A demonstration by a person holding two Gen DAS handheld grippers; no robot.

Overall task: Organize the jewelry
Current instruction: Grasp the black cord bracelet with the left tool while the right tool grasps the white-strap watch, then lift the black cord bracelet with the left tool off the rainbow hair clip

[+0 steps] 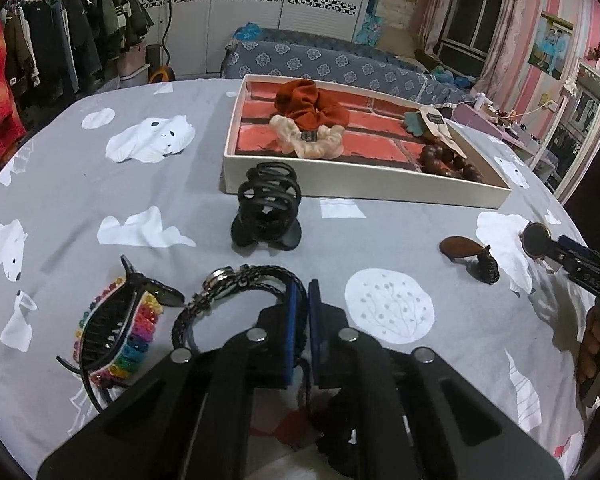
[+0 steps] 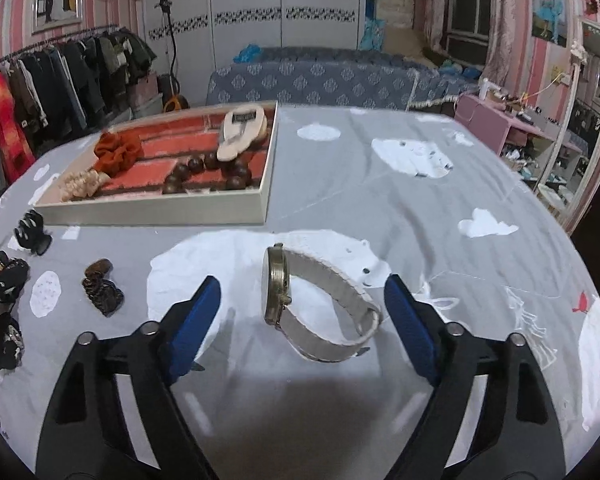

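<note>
Left gripper (image 1: 303, 300) pinched nearly closed on a black braided-strap watch (image 1: 236, 280), blue pads clamped on the band, right at 6 o'clock in the left wrist view. Rainbow beaded hair claw (image 1: 116, 332) lying just beside it at 8 o'clock on the grey polar-bear tablecloth (image 1: 80, 184). Black spiral hair claw (image 1: 269, 210) standing upright dead centre, just in front of the white tray (image 1: 340, 178) at 12 to 1 o'clock. In the tray: rust scrunchie (image 1: 310, 106), cream scrunchie (image 1: 312, 140) touching it, dark wooden bead bracelet (image 1: 448, 158) at the near right corner. Small brown hair clip (image 1: 470, 256) out at 3 o'clock.

Right gripper (image 2: 302, 300) spread wide, jaws well apart, nothing gripped. Gold-cased watch with a pale strap (image 2: 312, 304) sitting on its edge between the blue pads (image 2: 192, 328), touching neither as far as can be told. Same tray up at 10 to 11 o'clock in that view, with a cream strap-like thing in its far corner, hard to tell what.
</note>
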